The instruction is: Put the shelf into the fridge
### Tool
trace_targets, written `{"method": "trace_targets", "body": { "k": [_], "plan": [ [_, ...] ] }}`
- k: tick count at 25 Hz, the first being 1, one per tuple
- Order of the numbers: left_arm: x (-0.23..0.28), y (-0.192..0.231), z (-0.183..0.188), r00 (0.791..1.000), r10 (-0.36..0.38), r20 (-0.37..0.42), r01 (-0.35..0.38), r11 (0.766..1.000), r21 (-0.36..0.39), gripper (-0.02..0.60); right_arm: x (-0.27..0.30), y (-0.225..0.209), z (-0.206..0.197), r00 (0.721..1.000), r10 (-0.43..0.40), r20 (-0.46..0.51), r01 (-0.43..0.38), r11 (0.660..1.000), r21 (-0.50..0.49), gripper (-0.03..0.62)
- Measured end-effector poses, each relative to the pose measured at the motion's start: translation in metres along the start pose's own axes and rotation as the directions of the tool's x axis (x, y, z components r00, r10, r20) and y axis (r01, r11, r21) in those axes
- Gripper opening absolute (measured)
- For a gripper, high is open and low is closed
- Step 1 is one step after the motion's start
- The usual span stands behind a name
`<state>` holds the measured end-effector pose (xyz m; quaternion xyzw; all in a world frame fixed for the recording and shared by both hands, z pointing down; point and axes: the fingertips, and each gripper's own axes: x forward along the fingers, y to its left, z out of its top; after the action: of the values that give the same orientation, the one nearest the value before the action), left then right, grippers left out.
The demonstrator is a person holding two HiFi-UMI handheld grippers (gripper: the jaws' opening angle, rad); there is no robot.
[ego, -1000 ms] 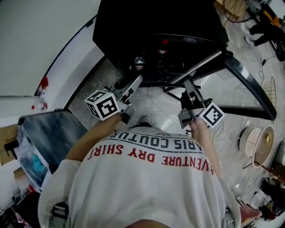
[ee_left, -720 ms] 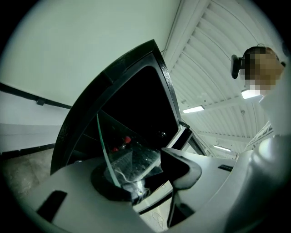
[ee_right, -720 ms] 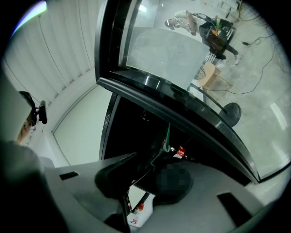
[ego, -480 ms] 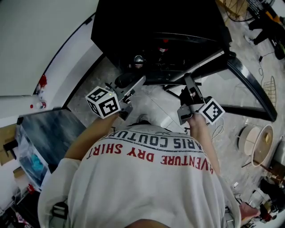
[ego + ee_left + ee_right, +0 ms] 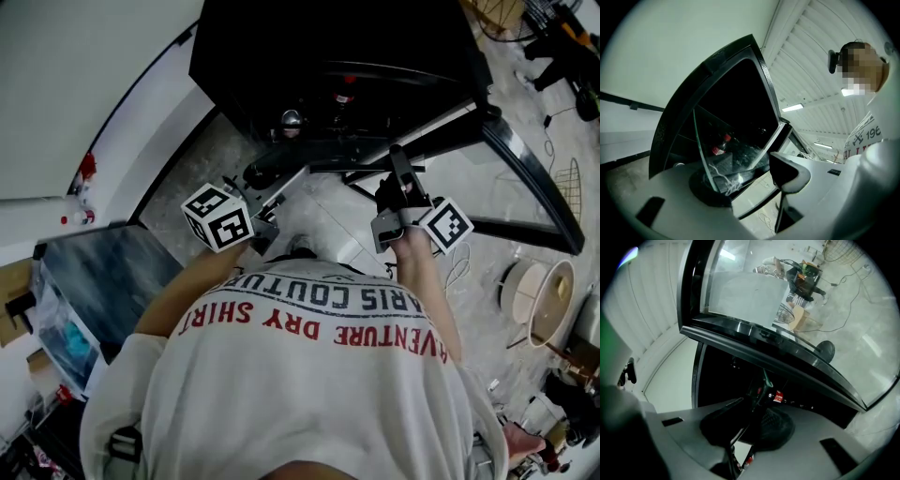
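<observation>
The black fridge (image 5: 337,56) stands open before me, its inside dark. The glass shelf (image 5: 347,168) lies at its mouth between my two grippers. My left gripper (image 5: 281,187) is at the shelf's left edge. In the left gripper view its jaws (image 5: 745,180) are opening wide: the shelf (image 5: 731,164) leans by the lower pad, clear of the other jaw. My right gripper (image 5: 398,173) is at the right edge, its jaws (image 5: 750,427) closing, and its pads press on the shelf's thin edge (image 5: 761,385).
The fridge's glass door (image 5: 525,169) swings open to the right. A bottle with a red cap (image 5: 719,147) stands inside. A dark bin (image 5: 103,281) sits at the left, round baskets (image 5: 544,300) and cables lie on the floor at the right. A white wall runs along the left.
The left gripper's jaws have spread apart off the shelf's edge. The right gripper has moved slightly toward the fridge and its jaws have narrowed.
</observation>
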<state>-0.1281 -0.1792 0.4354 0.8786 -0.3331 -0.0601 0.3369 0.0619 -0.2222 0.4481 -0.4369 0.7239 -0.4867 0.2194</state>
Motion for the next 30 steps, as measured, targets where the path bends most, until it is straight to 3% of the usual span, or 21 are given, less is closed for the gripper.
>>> {"method": "trace_targets", "body": {
  "k": [9,18,30],
  "plan": [
    [0.005,-0.011,-0.033,0.996,-0.039,-0.076,0.038,0.999,-0.007,0.253,0.0,-0.007,-0.001,0.999,-0.034,0.016,0.034,0.999,0.038,0.06],
    [0.03,-0.039,-0.042,0.983,-0.136,-0.12,0.14,0.99,0.027,0.247,0.0,-0.009,-0.002,0.999,-0.035,0.012,0.035,0.999,0.031,0.06],
    [0.041,-0.035,-0.04,0.99,-0.065,-0.127,0.073,0.996,0.06,0.107,0.001,-0.004,-0.002,1.0,-0.009,0.011,0.009,1.0,-0.01,0.06]
  ]
}}
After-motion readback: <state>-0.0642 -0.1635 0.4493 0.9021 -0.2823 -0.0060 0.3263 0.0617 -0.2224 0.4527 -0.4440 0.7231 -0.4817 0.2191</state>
